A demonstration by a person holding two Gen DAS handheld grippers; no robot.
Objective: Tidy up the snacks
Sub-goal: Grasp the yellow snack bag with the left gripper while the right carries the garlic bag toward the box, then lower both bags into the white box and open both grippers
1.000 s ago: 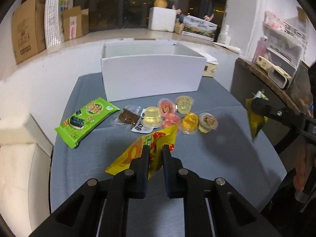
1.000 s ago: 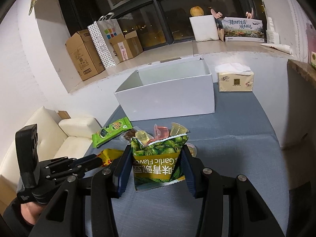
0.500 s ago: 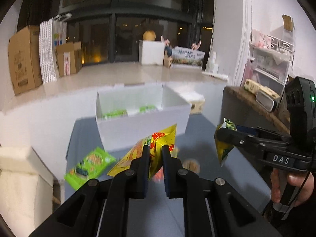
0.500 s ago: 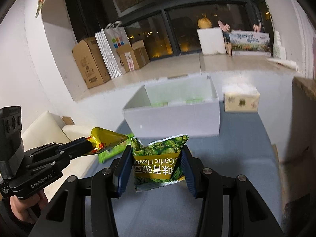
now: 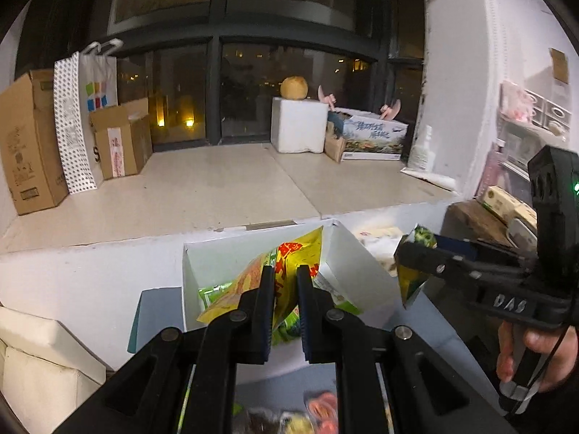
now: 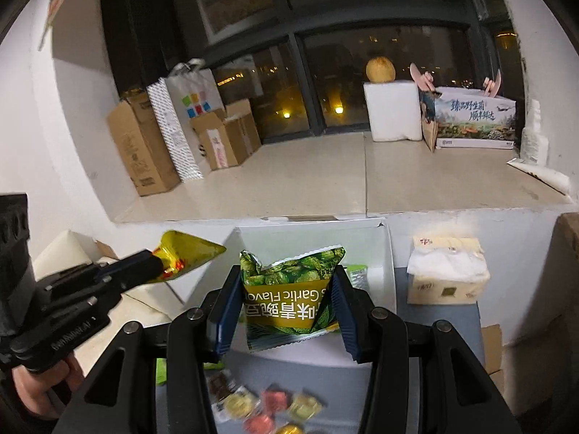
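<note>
- The yellow snack packet [image 5: 286, 271] is pinched between the closed fingers of the left gripper [image 5: 284, 289], held in the air above the open white box [image 5: 354, 253]; its top corner points toward 1 o'clock in the left wrist view.
- The green garlic-flavour bag [image 6: 289, 293] sits upside-down in the right gripper [image 6: 286, 300], whose fingers press on its two sides; it hangs over the near wall of the same box [image 6: 387, 253], which lies at 12 o'clock from the bag.
- Green packets [image 5: 217, 291] already lie inside the box, at about 9 o'clock from the yellow packet in the left view.
- The step in hand looks like dropping both bags into the box. To do it well, I would bring each bag fully past the near wall before letting go, since the green bag seems to hang right at the edge.
- Lower the bags close to the packets inside rather than releasing from height, so they land flat and do not bounce out.
- Keep the two grippers apart: in the right view the yellow packet [image 6: 188, 256] is at 10 o'clock from the green bag, near but not touching.
- Release one at a time, the yellow packet to the left part and the green bag to the right.
- Jelly cups [image 6: 275, 405] and a brown sachet [image 6: 220, 387] wait on the grey table [image 6: 434, 325] at 6 o'clock; a tissue pack [image 6: 447, 275] stands at 3 o'clock, beside the box.
</note>
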